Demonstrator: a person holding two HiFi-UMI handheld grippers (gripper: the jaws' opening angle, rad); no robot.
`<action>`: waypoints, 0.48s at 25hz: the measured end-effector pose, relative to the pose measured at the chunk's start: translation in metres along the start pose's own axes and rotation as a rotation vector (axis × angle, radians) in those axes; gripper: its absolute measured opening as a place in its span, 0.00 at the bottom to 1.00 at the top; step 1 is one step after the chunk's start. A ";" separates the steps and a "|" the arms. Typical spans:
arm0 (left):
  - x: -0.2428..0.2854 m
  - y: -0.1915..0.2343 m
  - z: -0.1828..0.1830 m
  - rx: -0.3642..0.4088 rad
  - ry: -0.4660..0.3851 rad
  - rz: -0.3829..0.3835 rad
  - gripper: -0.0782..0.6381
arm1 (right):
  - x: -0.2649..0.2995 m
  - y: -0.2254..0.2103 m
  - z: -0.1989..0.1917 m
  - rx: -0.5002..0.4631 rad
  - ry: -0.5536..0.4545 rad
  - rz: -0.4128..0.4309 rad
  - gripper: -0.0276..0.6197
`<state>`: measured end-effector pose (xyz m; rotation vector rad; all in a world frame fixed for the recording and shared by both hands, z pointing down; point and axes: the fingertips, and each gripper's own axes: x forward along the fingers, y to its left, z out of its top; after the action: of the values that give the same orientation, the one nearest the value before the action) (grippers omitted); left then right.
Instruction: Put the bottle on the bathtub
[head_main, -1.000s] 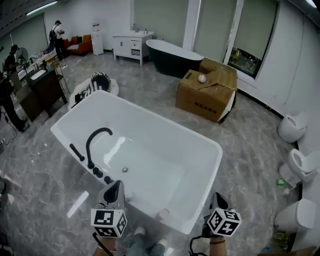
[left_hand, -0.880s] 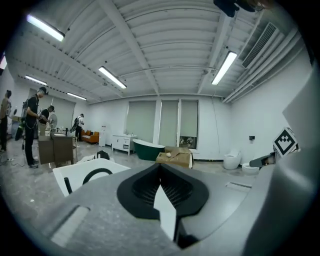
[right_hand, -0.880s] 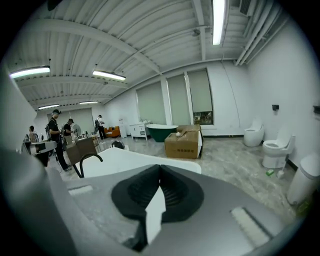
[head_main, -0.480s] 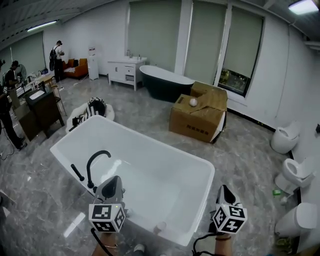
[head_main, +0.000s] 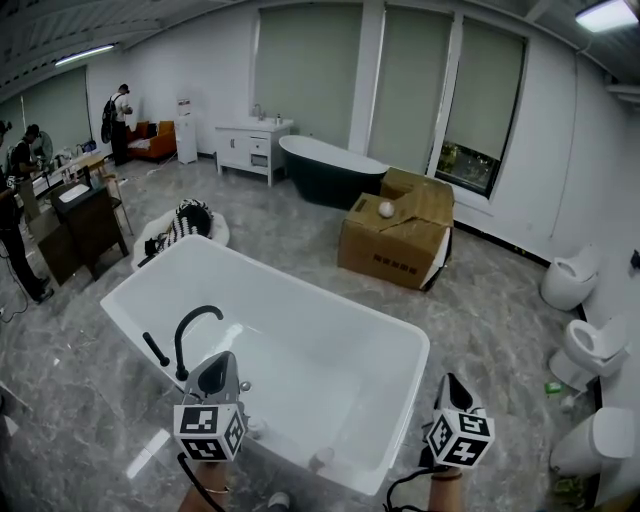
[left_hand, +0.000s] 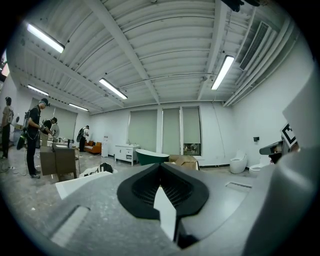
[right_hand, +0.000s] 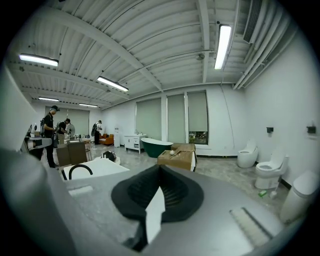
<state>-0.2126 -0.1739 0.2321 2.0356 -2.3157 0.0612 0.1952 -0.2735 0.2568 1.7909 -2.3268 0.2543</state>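
- Head view: left gripper (head_main: 218, 368) and right gripper (head_main: 450, 385) hover over the bathtub's (head_main: 330, 303) near end; a small pale bottle (head_main: 320, 459) sits at that near rim, between them.
- Left gripper view: fingers (left_hand: 142, 187) pressed together, holding nothing.
- Right gripper view: fingers (right_hand: 142, 192) pressed together, holding nothing.

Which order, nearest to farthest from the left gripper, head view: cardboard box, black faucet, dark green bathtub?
1. black faucet, just ahead of left gripper.
2. cardboard box, mid-room, right.
3. dark green bathtub, behind the box.
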 end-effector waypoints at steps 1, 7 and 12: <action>0.000 0.001 -0.001 0.001 0.004 -0.001 0.12 | 0.000 0.001 0.000 0.002 0.001 0.000 0.05; 0.000 0.009 -0.004 0.017 0.018 -0.001 0.12 | -0.001 0.010 -0.001 0.002 0.004 0.011 0.05; -0.002 0.017 -0.008 0.024 0.034 0.002 0.12 | -0.001 0.014 -0.002 -0.002 0.006 0.015 0.05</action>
<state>-0.2286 -0.1696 0.2401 2.0266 -2.3076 0.1236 0.1826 -0.2682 0.2579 1.7693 -2.3365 0.2588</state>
